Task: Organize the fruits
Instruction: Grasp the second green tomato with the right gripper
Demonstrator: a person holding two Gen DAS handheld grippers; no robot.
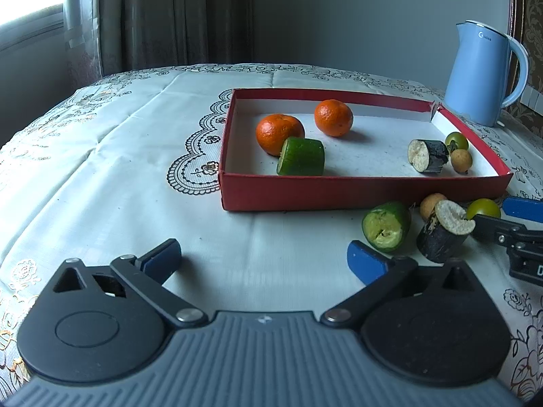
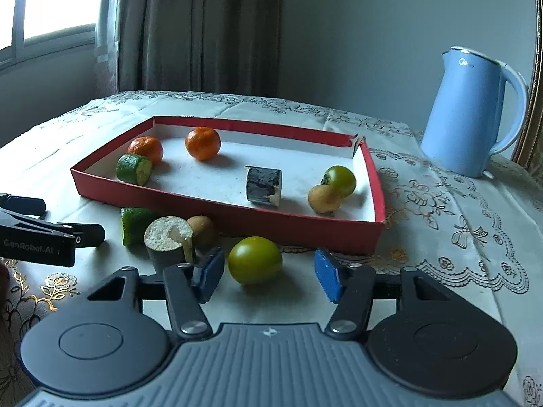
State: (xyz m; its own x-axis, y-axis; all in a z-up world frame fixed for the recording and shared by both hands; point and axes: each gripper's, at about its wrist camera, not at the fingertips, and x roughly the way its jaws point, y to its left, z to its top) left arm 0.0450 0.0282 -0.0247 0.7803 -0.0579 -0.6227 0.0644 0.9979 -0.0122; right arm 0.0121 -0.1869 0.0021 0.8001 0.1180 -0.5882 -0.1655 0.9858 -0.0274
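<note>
Left gripper (image 1: 264, 264) hangs wide and empty, red tray (image 1: 305, 193) at twelve o'clock, four loose pieces waiting at two o'clock beside its front wall. Right gripper (image 2: 268, 273) spreads wide around the green tomato (image 2: 255, 259), not touching, lined up for a grab; tray (image 2: 237, 218) just beyond.

Cloth-covered table (image 2: 424, 237), red tray (image 2: 224, 217), blue kettle (image 2: 468, 115), loose green tomato (image 2: 254, 259), cucumber piece (image 1: 387, 225), dark cane piece (image 1: 441, 234)
</note>
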